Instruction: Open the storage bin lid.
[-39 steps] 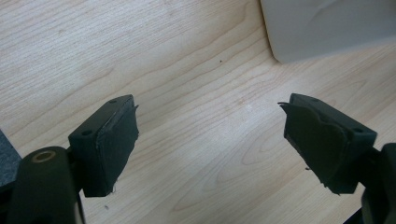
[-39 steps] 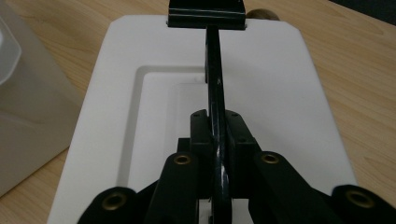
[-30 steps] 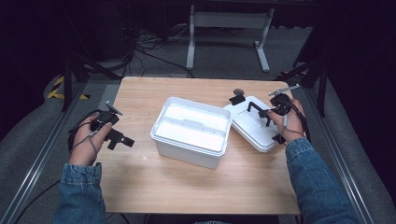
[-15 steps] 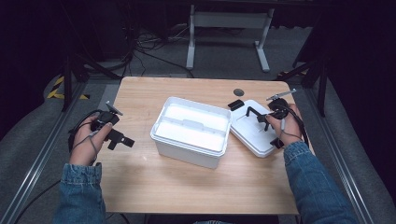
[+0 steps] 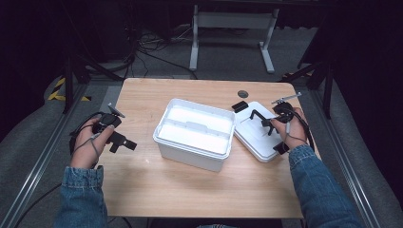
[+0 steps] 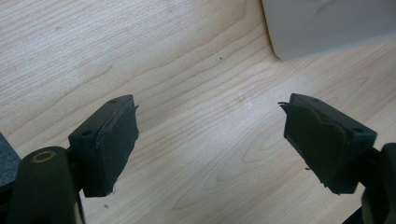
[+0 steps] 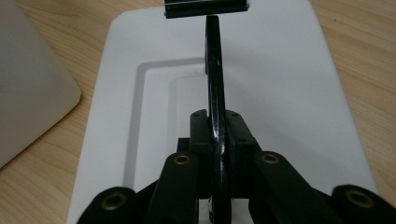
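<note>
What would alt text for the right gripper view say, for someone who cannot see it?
A black gripper is shut on the thin black handle of a white lid lying flat on a wooden table. A corner of a white box shows at the left edge.

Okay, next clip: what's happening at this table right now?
A person works at a wooden table with a hand-held gripper in each hand. The right hand-held gripper is clamped on the black handle of a white lid, which lies on the table beside an open white box. The left hand-held gripper rests to the left of the box with its jaws open and nothing between them.
</note>
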The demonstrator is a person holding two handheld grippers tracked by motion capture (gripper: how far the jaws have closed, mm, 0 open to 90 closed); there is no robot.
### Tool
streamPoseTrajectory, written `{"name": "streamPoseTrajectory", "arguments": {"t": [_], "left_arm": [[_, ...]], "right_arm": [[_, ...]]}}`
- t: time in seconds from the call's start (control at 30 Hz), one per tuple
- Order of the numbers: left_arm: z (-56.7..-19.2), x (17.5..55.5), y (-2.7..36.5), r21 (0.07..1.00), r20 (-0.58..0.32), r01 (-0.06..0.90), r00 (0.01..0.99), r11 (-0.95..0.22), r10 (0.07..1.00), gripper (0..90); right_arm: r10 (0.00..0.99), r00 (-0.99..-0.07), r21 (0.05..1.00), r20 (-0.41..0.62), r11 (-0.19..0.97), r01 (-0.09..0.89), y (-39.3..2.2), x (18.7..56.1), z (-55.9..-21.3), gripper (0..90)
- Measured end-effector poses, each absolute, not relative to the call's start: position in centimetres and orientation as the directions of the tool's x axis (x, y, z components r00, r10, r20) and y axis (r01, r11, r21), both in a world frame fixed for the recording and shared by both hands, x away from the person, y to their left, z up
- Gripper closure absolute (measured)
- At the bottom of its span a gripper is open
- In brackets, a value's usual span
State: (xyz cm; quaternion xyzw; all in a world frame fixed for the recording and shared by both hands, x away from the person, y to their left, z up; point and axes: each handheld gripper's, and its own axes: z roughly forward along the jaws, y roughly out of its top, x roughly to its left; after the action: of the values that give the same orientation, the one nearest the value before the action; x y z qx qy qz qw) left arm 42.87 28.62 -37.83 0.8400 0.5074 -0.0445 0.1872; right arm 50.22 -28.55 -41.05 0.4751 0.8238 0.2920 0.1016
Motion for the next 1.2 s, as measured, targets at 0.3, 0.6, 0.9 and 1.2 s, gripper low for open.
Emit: {"name": "streamPoseTrajectory", "arguments": {"t": [0.3, 0.6, 0.9, 1.2], "left_arm": [[-37.8, 42.8, 28.5, 0.268, -0.267, 0.867, 0.486, -0.42, 0.832, 18.4], [-37.8, 42.9, 28.3, 0.262, -0.261, 0.867, 0.487, -0.424, 0.834, 18.3], [-37.9, 43.0, 28.2, 0.259, -0.26, 0.867, 0.487, -0.426, 0.834, 18.3], [-37.9, 43.0, 28.0, 0.258, -0.259, 0.865, 0.492, -0.431, 0.831, 18.3]], "right_arm": [[0.859, -0.504, 0.539, 0.094, 0.381, 0.751, -28.7, 50.5, -41.7, 81.0], [0.885, -0.462, 0.611, 0.054, 0.337, 0.716, -29.6, 50.1, -40.8, 62.0], [0.883, -0.468, 0.641, 0.043, 0.335, 0.691, -29.6, 49.0, -39.5, 58.9], [0.836, -0.548, 0.678, 0.013, 0.396, 0.62, -28.1, 45.9, -37.5, 57.3]]}}
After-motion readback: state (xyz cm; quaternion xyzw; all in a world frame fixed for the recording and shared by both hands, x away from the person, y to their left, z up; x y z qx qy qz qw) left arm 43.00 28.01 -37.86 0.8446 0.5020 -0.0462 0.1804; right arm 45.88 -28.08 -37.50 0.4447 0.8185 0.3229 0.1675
